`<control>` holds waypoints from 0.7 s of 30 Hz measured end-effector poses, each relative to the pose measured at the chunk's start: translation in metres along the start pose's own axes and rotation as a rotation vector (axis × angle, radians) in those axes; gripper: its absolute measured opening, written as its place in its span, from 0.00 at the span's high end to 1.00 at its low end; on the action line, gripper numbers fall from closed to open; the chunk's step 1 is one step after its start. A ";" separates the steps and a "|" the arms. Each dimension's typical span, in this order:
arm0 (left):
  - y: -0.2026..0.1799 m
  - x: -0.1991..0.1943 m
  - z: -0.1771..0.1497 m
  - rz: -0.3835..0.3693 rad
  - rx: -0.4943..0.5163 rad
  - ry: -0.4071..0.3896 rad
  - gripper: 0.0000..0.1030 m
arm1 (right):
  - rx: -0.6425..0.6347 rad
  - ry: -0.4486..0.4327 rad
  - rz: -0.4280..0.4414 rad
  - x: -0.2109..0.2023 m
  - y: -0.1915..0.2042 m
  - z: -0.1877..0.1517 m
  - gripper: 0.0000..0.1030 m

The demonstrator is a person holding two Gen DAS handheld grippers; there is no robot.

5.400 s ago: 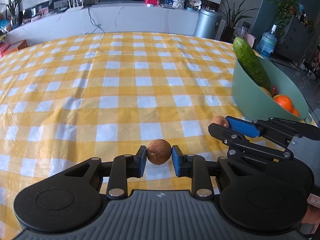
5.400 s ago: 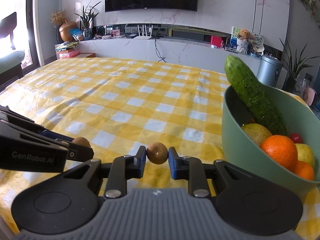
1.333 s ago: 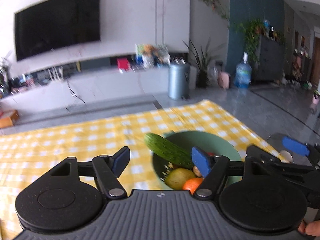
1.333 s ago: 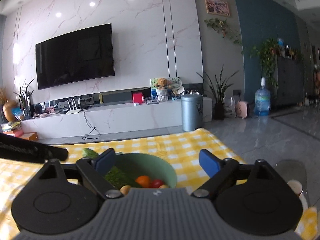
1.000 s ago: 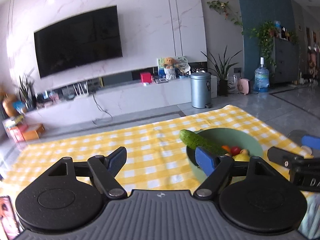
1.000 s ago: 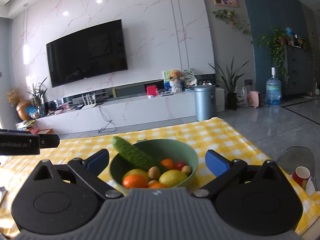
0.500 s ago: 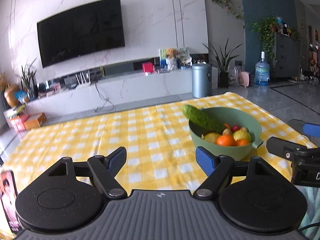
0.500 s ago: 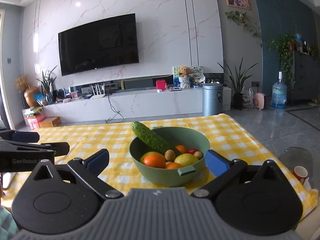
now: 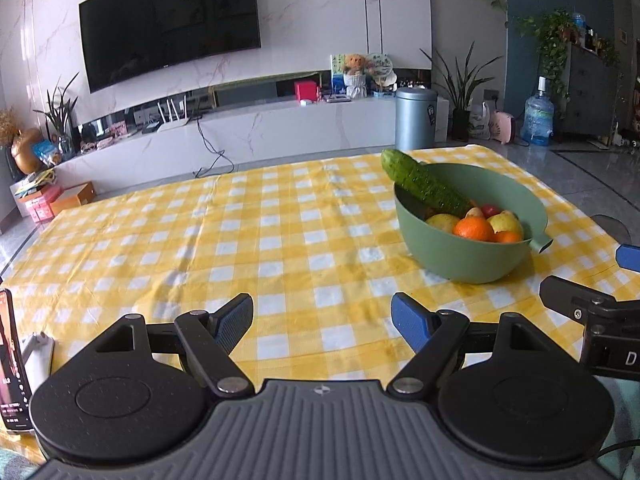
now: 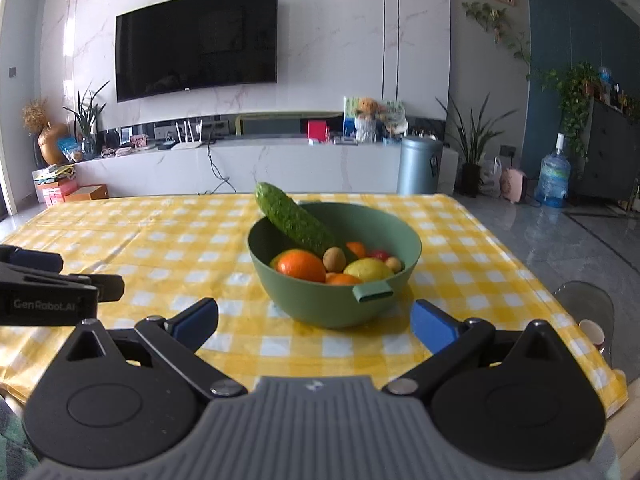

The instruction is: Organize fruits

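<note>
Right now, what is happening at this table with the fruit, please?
A person holds a gripper in each hand, and both are open and empty: the left gripper and the right gripper hang above the near edge of the yellow checked tablecloth. The green bowl stands on the cloth and holds a cucumber leaning over its rim, oranges, a lemon and small brown fruits. No fruit lies loose on the cloth.

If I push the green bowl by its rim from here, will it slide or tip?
Probably slide, but it may rock: the green bowl narrows to a small base and sits on a smooth checked tablecloth. The cucumber leans over one rim, so the load looks uneven and could shift. The heaped fruit likely makes it fairly heavy.
</note>
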State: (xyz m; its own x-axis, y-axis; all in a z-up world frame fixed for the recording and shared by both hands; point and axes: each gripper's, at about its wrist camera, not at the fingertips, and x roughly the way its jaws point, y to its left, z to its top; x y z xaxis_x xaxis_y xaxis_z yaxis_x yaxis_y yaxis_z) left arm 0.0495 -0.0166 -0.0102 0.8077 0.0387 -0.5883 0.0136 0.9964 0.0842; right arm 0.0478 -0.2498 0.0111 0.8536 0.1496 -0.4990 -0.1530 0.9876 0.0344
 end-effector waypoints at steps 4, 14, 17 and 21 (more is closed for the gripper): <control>0.000 0.002 -0.001 -0.005 -0.001 0.016 0.11 | 0.004 0.019 0.001 0.005 0.001 -0.002 0.04; -0.002 0.001 -0.001 -0.003 0.009 0.024 0.11 | -0.010 0.025 -0.004 0.004 0.003 -0.003 0.04; -0.002 0.001 -0.001 -0.003 0.008 0.024 0.11 | -0.009 0.022 -0.005 0.004 0.003 -0.003 0.04; -0.002 0.001 0.000 -0.003 0.010 0.026 0.11 | -0.011 0.022 -0.005 0.004 0.003 -0.002 0.04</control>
State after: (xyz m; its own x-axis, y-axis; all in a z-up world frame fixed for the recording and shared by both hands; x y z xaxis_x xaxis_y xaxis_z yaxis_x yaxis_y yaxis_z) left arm 0.0498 -0.0185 -0.0112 0.7920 0.0382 -0.6093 0.0215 0.9957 0.0904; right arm 0.0494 -0.2467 0.0072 0.8434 0.1438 -0.5177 -0.1545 0.9877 0.0227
